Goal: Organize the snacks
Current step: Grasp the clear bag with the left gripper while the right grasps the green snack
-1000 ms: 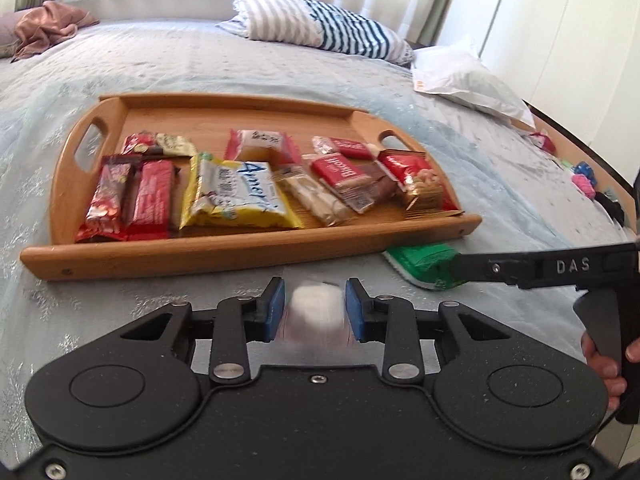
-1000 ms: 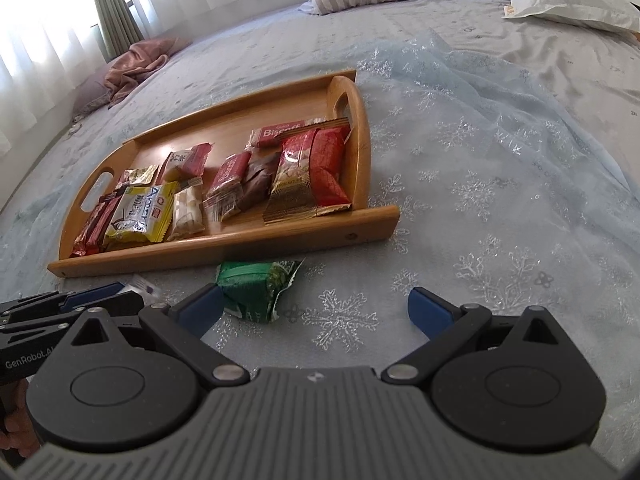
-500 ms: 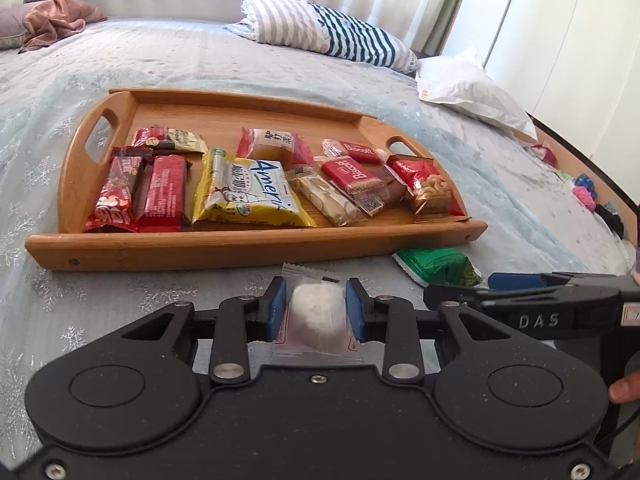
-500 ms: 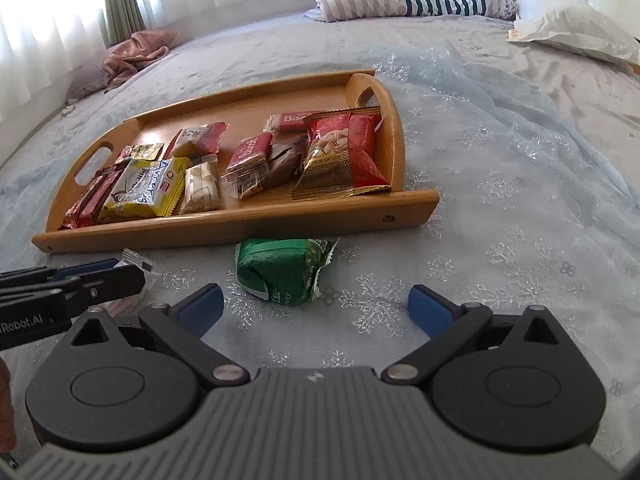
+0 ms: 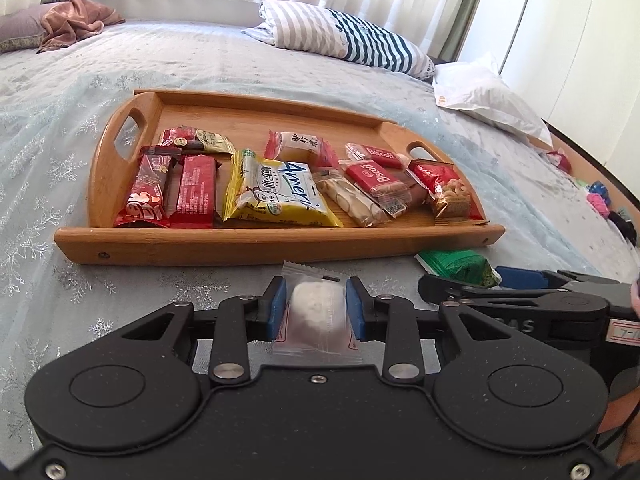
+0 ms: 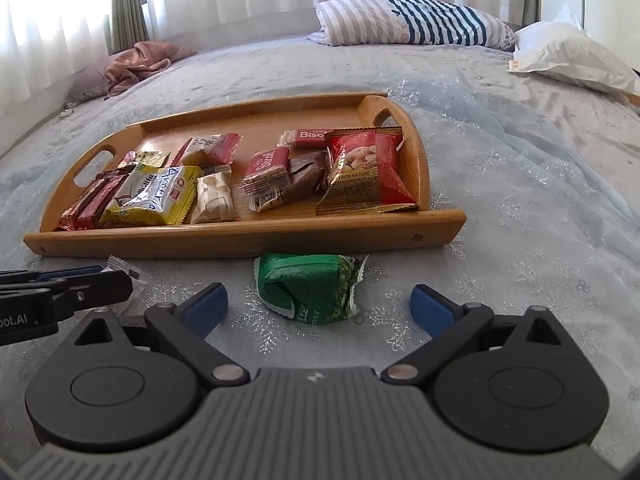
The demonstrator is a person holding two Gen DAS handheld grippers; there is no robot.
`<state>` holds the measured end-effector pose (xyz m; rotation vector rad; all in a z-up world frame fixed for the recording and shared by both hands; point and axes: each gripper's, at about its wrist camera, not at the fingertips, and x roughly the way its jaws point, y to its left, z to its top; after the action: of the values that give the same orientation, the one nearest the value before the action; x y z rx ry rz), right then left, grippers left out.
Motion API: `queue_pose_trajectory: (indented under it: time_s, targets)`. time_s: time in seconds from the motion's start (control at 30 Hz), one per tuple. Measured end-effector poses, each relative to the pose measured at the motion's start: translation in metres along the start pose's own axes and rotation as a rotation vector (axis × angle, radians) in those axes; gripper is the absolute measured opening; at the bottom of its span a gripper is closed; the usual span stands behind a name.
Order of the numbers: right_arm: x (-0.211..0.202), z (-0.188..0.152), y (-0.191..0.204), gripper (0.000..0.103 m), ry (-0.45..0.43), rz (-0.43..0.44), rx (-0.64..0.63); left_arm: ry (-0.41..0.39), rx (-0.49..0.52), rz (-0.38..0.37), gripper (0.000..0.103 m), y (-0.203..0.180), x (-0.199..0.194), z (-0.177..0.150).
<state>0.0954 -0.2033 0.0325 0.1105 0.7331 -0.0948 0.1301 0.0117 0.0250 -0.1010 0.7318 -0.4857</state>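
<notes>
1. Left wrist view: a wooden tray (image 5: 276, 246) with rounded ends and cut-out handles lies on the bedspread (image 5: 60, 92), a pale blue cloth with silver snowflakes; inside it, glossy packets sit in a rough row: two red bars (image 5: 176, 192) at the left, a yellow packet (image 5: 276, 196) in the middle, a clear pack of pale biscuits (image 5: 354, 202), red biscuit packs (image 5: 372, 176), and a red and gold nut bag (image 5: 444, 188) at the right end; the left gripper (image 5: 316, 308) pinches a small clear sachet (image 5: 316, 316) with a white lump inside between its blue pads, just in front of the tray's near wall; a green packet (image 5: 456, 264) lies on the cloth off the tray's right corner.

2. Right wrist view: the right gripper (image 6: 318, 306) is spread wide, its blue pads either side of the crinkled green packet (image 6: 308, 292), not touching it; the packet lies on the cloth just before the tray (image 6: 256, 236); the left gripper's black fingers (image 6: 80, 286) show at the left edge; a striped pillow (image 6: 412, 20) and a white pillow (image 6: 568, 56) lie far back.
</notes>
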Motion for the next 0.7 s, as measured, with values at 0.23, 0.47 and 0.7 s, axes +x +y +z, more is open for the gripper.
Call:
queue_pose_trajectory:
  time_s: [0.23,0.47,0.7]
  targets:
    - [-0.001,-0.002,0.018,0.068,-0.037,-0.004,-0.088,0.001,-0.032,-0.002,0.031,0.002,-0.002,-0.002]
    - [-0.006,-0.003,0.021,0.054,-0.051,0.034,-0.128,0.003,-0.009,0.019,0.031,-0.003,-0.003,-0.001]
    - [-0.012,-0.001,0.016,0.053,-0.040,0.057,-0.122,0.007,-0.036,0.011,0.031,-0.001,-0.003,0.000]
